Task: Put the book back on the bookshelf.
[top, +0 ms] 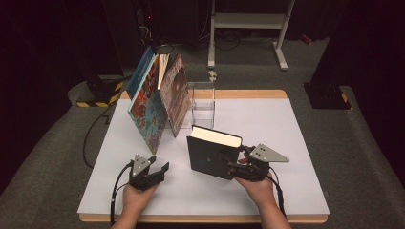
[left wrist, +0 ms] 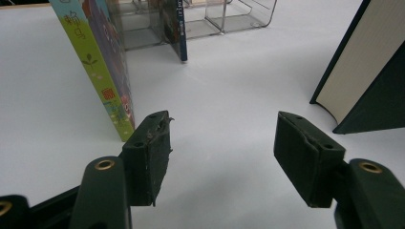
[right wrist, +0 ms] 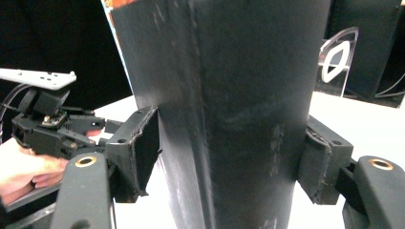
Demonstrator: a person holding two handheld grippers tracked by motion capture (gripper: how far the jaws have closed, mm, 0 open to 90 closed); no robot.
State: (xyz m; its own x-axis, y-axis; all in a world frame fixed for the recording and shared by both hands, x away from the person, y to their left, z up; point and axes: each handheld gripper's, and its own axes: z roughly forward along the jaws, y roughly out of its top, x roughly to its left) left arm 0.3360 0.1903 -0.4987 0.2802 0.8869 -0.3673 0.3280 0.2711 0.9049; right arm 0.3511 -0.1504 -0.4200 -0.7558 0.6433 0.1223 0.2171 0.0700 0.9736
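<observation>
A thick dark hardcover book point(top: 210, 152) stands upright on the white table top point(top: 267, 129), right of centre. My right gripper point(top: 236, 160) is closed around its near edge. In the right gripper view the book point(right wrist: 239, 71) sits between the two pads point(right wrist: 143, 148), which lie against its covers. My left gripper point(top: 160, 167) rests low at the front left with its jaws open and nothing between them point(left wrist: 222, 148). The dark book point(left wrist: 363, 67) stands to its right, a colourful picture book point(left wrist: 102, 71) just ahead on its left.
Two large picture books point(top: 148, 107) point(top: 175, 93) lean against each other at the back left, beside a clear acrylic book holder point(top: 203, 100). A white frame stand point(top: 248, 21) is on the floor behind the table. The table's wooden front edge point(top: 200, 218) is close to both hands.
</observation>
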